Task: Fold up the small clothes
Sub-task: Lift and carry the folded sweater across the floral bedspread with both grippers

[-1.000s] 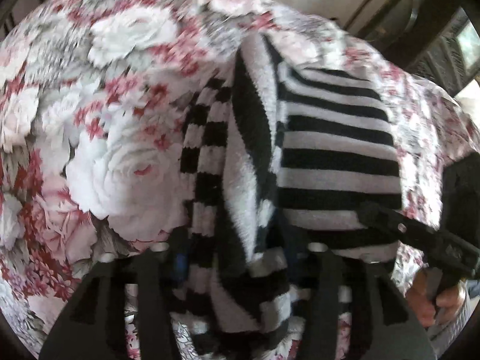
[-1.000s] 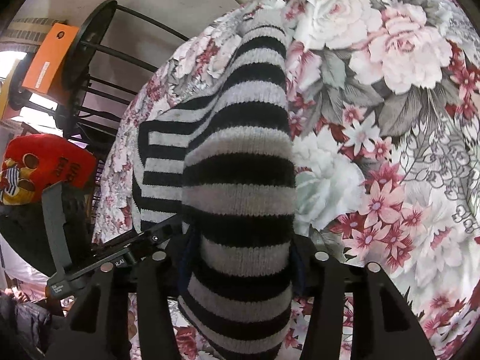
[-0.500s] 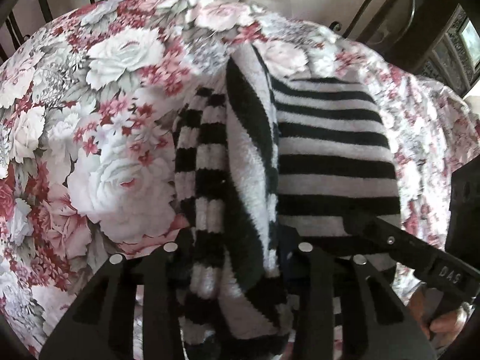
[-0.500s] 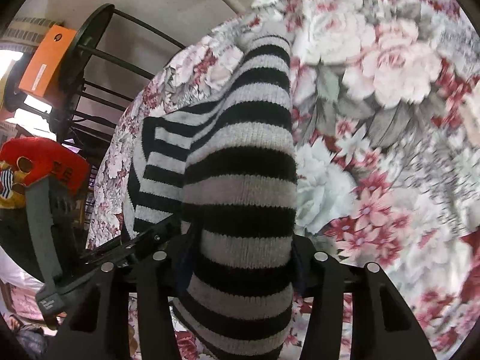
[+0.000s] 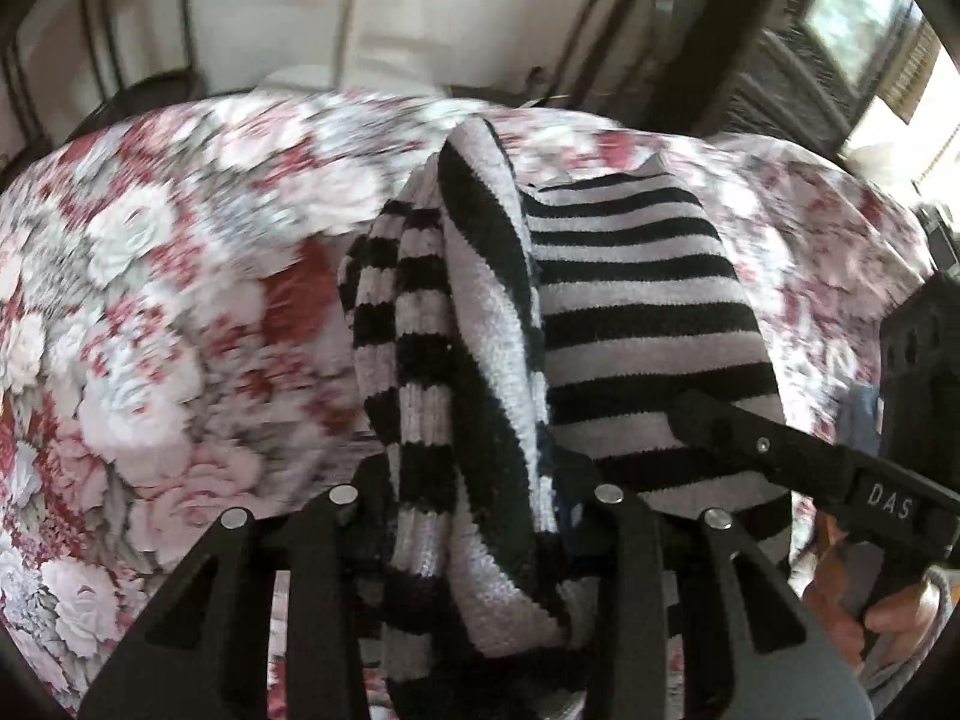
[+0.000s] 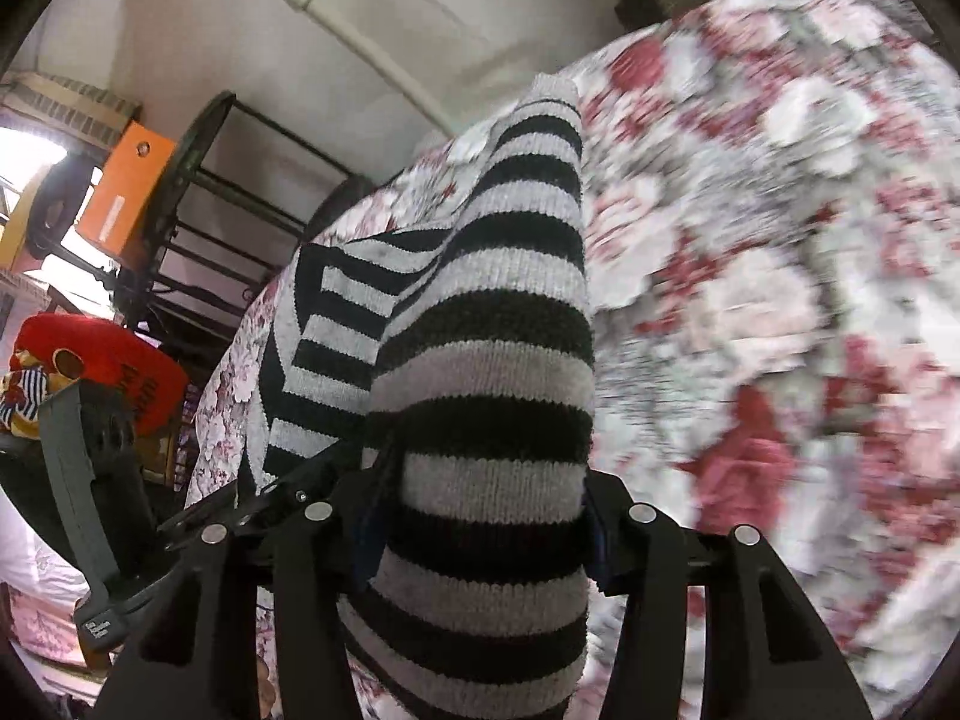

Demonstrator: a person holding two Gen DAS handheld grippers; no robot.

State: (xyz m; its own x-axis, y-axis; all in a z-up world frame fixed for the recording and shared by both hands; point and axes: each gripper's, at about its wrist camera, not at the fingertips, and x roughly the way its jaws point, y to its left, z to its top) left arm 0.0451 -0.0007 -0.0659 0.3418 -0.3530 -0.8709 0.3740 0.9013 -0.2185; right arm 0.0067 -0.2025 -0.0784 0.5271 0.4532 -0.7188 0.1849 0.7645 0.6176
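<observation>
Since the earlier frames both hands have risen, drawing the black-and-grey striped knitted garment (image 5: 630, 312) up off the pink-and-red floral bedcover (image 5: 150, 312), which now blurs beneath. The left gripper (image 5: 474, 516) stands partly closed, its fingers pinching a bunched, twisted edge between them. The right gripper (image 6: 480, 528) is clamped on a wider fold that fills its gap. The far hem probably still rests on the cover, though blur hides it. A good fold needs both grips level and the cloth taut.
</observation>
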